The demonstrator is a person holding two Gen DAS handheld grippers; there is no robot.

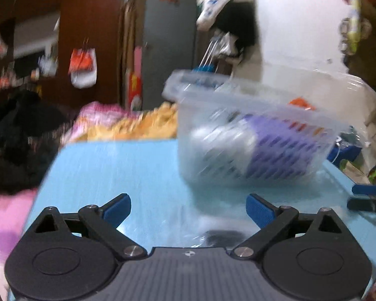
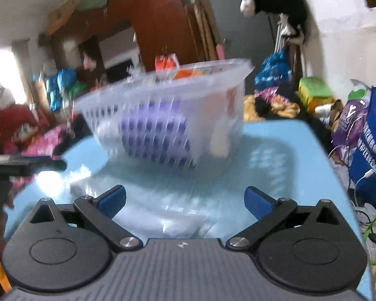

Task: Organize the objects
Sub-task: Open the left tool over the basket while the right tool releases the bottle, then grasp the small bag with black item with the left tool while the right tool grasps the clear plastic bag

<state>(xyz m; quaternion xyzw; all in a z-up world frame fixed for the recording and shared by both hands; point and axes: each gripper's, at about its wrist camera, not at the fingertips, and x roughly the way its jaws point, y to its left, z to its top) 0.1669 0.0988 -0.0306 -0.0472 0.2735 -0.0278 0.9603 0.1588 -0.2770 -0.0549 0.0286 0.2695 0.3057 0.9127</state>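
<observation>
Light blue bench [image 1: 107, 170], smooth top, carrying all task items; both views motion-blurred. Clear perforated plastic basket [image 1: 250, 135], rectangular with a flared rim, standing on the far right part of the bench in the left wrist view and at centre in the right wrist view [image 2: 168, 115]. Inside the basket: purple-and-white packet [image 1: 275, 145], lying on its side against the slotted wall; orange item [image 1: 302, 104] showing at the rim, kind not legible; pale upright piece at the basket's right end in the right wrist view, too blurred to name. Clear crumpled plastic bag [image 2: 148, 208] lying flat on the bench just in front of the basket, beneath and between the right gripper's fingers. Left gripper [image 1: 188, 209]: black arms, blue-padded fingers [image 1: 119, 207] spread wide, nothing between them, hovering over bare bench short of the basket. Right gripper [image 2: 185, 203]: same build, blue-padded fingers [image 2: 259, 202] spread wide, holding nothing, above the plastic bag; contact with the bag not discernible. Blue finger tips of the right gripper also visible at the right edge of the left wrist view [image 1: 364, 189]. Surroundings: pink and yellow bedding [image 1: 127, 123] behind the bench, dark clothing heap [image 1: 17, 135] at left, brown wooden wardrobe [image 2: 160, 17], blue printed shopping bag [image 2: 371, 148] at right.
</observation>
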